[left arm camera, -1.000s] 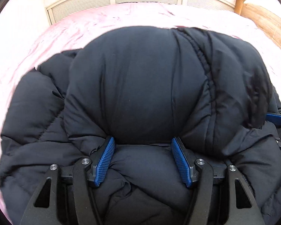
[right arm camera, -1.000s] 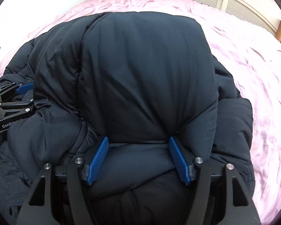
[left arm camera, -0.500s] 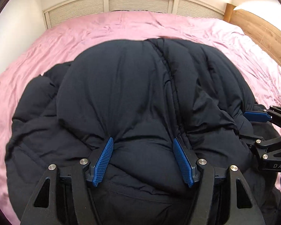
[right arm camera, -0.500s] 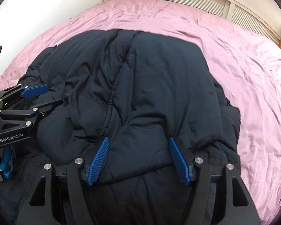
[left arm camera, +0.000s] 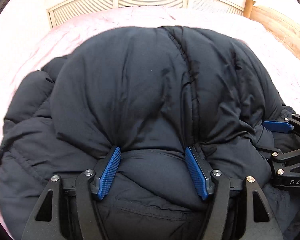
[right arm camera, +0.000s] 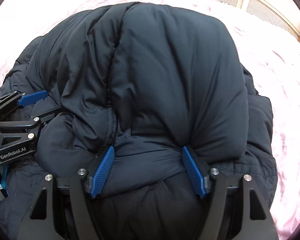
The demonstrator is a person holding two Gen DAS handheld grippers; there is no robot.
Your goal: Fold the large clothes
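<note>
The left gripper [left arm camera: 153,161] has its blue ribbed jaws clamped on a thick bunch of the puffy navy quilted jacket [left arm camera: 142,92], which lies heaped on the pink-sheeted bed [left arm camera: 74,34]. Just beside it, the right gripper [right arm camera: 148,160] pinches another thick fold of the jacket likewise.

jacket [left arm camera: 142,92]: lower part cut by frame edge, behind left gripper [left arm camera: 153,172]
bed [left arm camera: 74,32]: mostly hidden under jacket; pink sheet blurred left of gripper
right gripper [left arm camera: 286,140]: half out of frame
</note>
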